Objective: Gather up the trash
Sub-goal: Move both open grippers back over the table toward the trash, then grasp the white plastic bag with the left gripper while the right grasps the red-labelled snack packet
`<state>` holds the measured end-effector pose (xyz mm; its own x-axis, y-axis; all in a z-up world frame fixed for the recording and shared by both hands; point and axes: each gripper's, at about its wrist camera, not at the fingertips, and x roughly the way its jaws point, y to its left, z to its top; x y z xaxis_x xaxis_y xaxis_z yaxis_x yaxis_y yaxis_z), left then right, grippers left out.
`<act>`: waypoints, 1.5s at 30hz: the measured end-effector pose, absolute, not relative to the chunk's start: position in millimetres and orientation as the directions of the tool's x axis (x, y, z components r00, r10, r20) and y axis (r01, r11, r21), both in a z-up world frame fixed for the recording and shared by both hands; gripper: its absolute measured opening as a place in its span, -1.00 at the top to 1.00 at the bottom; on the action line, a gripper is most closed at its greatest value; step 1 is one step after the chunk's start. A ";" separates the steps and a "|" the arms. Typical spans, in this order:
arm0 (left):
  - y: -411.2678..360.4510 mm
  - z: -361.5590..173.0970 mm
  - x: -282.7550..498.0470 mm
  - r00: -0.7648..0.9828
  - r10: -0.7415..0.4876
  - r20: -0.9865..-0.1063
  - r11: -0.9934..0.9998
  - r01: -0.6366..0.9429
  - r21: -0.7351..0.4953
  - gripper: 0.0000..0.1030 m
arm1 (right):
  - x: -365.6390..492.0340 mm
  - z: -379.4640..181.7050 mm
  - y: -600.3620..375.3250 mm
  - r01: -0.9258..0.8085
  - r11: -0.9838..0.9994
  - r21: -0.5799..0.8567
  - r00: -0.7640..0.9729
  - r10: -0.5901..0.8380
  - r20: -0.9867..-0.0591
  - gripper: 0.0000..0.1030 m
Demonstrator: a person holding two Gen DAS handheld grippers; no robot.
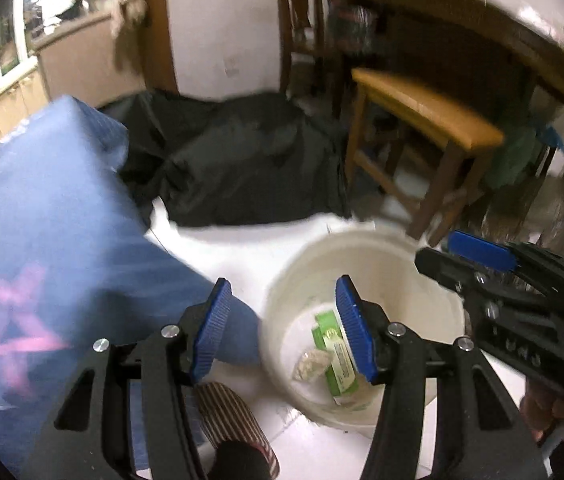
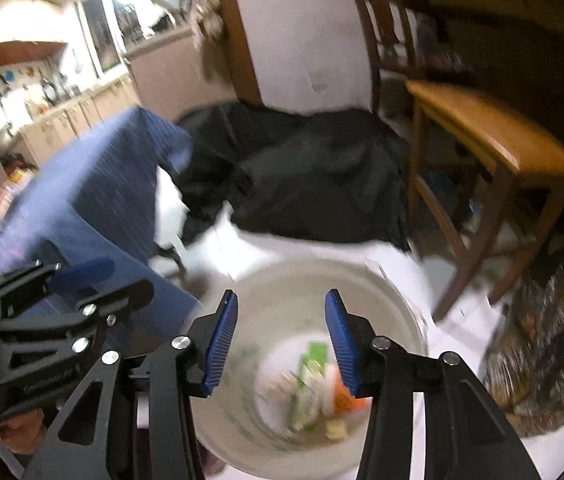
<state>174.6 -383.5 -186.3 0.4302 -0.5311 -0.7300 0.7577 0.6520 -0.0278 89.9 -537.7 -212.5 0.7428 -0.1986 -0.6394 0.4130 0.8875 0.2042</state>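
Observation:
A white bucket [image 1: 362, 240] stands on the white floor, and both grippers hang above it. Inside lie a green and white packet [image 1: 338, 364] and a crumpled scrap of paper [image 1: 310, 364]. My left gripper [image 1: 284, 280] is open over the bucket's left rim, with nothing between its blue pads. My right gripper [image 1: 454, 256] comes in from the right. In the right wrist view my right gripper [image 2: 282, 294] is open and empty over the bucket [image 2: 302, 268]. Blurred below it are the green packet [image 2: 308, 384] and an orange scrap [image 2: 344, 396]. The left gripper [image 2: 102, 282] shows at the left.
A person's leg in blue striped cloth [image 1: 42, 220] and a striped slipper [image 1: 234, 412] are left of the bucket. A black bag or cloth [image 1: 242, 160] lies behind it. A wooden stool [image 1: 422, 120] stands at the right. A patterned bag [image 2: 542, 360] sits right of the bucket.

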 end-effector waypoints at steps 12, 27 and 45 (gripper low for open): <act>-170.0 -101.3 239.0 0.643 -0.436 -0.630 0.869 0.483 -0.108 -0.02 | 181.6 -113.9 -407.8 0.082 0.968 0.236 0.864 0.049 -0.500 0.16; 41.5 -84.9 302.9 0.777 -0.100 -0.622 0.987 0.000 -0.158 -0.21 | 354.4 -101.0 -218.4 -0.116 0.949 0.292 0.760 0.274 -0.589 -0.72; 78.1 -113.8 305.7 0.742 -0.091 -0.664 0.978 -0.060 -0.201 -0.27 | 440.4 -132.4 -132.4 0.117 0.990 0.077 0.685 -0.024 -0.728 -0.48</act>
